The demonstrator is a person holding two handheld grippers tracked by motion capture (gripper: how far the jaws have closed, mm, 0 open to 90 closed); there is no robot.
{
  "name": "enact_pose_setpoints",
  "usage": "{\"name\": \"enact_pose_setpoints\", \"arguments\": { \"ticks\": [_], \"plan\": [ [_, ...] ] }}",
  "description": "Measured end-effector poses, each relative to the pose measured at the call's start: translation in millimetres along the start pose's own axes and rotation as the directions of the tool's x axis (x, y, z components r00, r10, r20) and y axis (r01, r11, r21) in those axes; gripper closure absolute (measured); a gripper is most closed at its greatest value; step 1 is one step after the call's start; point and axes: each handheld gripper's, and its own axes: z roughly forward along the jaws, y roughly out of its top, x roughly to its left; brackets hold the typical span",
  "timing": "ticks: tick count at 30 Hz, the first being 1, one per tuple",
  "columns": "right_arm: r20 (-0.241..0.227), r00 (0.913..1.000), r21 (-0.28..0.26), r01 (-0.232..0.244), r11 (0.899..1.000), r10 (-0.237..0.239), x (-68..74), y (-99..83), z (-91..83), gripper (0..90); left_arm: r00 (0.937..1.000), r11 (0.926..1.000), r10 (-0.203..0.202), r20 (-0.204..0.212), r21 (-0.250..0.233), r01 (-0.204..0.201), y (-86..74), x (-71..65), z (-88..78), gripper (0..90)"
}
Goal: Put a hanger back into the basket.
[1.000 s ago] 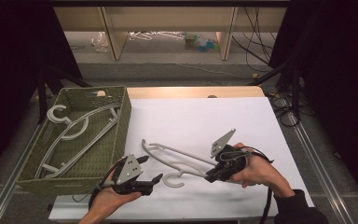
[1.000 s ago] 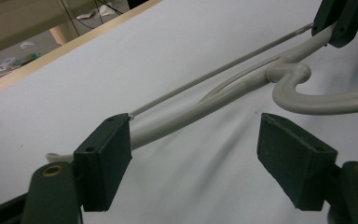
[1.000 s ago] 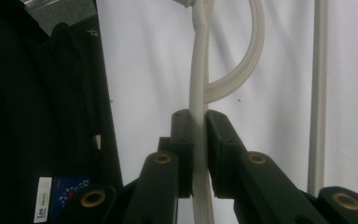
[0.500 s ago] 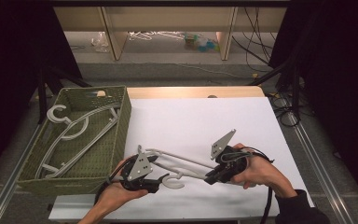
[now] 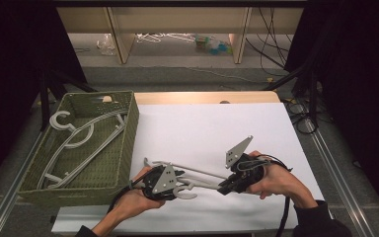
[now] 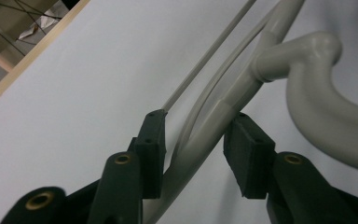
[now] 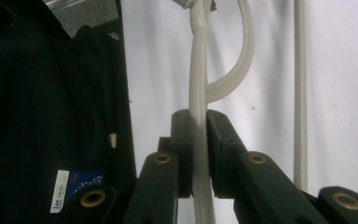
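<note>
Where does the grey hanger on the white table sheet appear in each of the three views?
High view: grey hanger at lower centre, between both grippers.
Left gripper view: its arm runs between the open jaws, hook at right.
Right gripper view: its arm is clamped at centre.
Shared landmark: white table sheet.

Right gripper (image 7: 196,122) with both black fingers (image 7: 182,140) pressed onto a pale grey hanger (image 7: 198,70) arm, hanger's curved hook just beyond, thin straight bar to the right, white desk (image 7: 340,70) beneath, dark fabric at left
</note>
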Motion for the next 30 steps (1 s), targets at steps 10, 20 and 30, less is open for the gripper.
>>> {"name": "enact_pose_setpoints", "arguments": {
  "ticks": [10,20,30],
  "plan": [
    [-0.032,0.9995,-0.069,-0.01,0.998,0.007,-6.9,-7.6,-12.5,78.4,0.9879,0.9883,0.151,0.033,0.015,-0.152,18.2,-4.8,-6.9,71.7],
    [0.031,0.9958,-0.088,-0.083,0.993,0.086,-12.9,-11.4,-14.5,54.5,0.9904,0.9992,-0.039,0.132,0.006,0.039,23.3,-1.0,-8.5,81.1],
    [0.158,0.9705,-0.154,-0.158,0.975,0.182,-10.3,-4.9,-23.8,37.9,0.9634,0.967,-0.254,0.086,0.045,0.251,11.1,14.9,-12.2,81.0]
  ]
}}
